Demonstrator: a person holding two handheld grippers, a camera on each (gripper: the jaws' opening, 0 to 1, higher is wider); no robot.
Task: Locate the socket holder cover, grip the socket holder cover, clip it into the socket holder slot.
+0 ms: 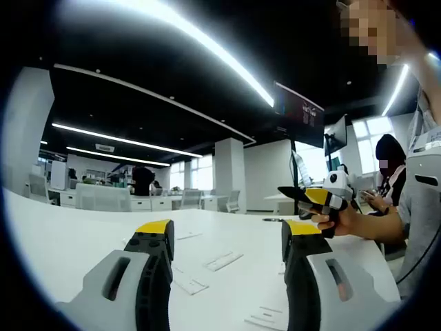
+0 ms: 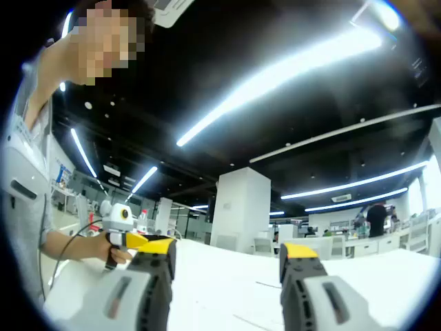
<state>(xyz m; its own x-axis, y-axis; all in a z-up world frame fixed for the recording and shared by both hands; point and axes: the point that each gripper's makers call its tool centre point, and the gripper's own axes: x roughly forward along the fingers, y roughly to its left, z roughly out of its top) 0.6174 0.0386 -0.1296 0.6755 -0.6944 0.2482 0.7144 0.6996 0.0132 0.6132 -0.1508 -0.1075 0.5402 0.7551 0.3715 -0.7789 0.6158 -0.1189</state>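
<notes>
both tongs held up and apart, white strips lying on the table

in the left gripper view the left gripper [image 1: 227, 238] rises from the bottom with its two grey jaws, each tipped in yellow and black, standing wide apart with nothing between them. they hang above a white table [image 1: 62, 241], not touching it.

on the table, seen in the gap between the jaws, lie a few flat white strips. one strip [image 1: 223, 261] lies at a slant near the middle, another strip [image 1: 190, 283] lies nearer, close to the left jaw, and a third strip [image 1: 265, 321] sits low by the right jaw. which of these is the socket holder cover and which the holder cannot be told; they are small and pale against the table.

to the right in that view the right gripper [image 1: 302, 194] comes in, held by a hand [image 1: 339, 221] above the far part of the table. its jaws look parted and bare. a person in a grey sleeve [image 1: 417, 207] stands at the right edge.

in the right gripper view the right gripper [image 2: 227, 252] shows its own jaws wide apart with nothing held, over the same table [image 2: 220, 283]. at the left the left gripper [image 2: 124, 227] is held in a hand [image 2: 103, 247]; its opening cannot be read from here. a white pillar [image 2: 238, 207] stands behind.
</notes>
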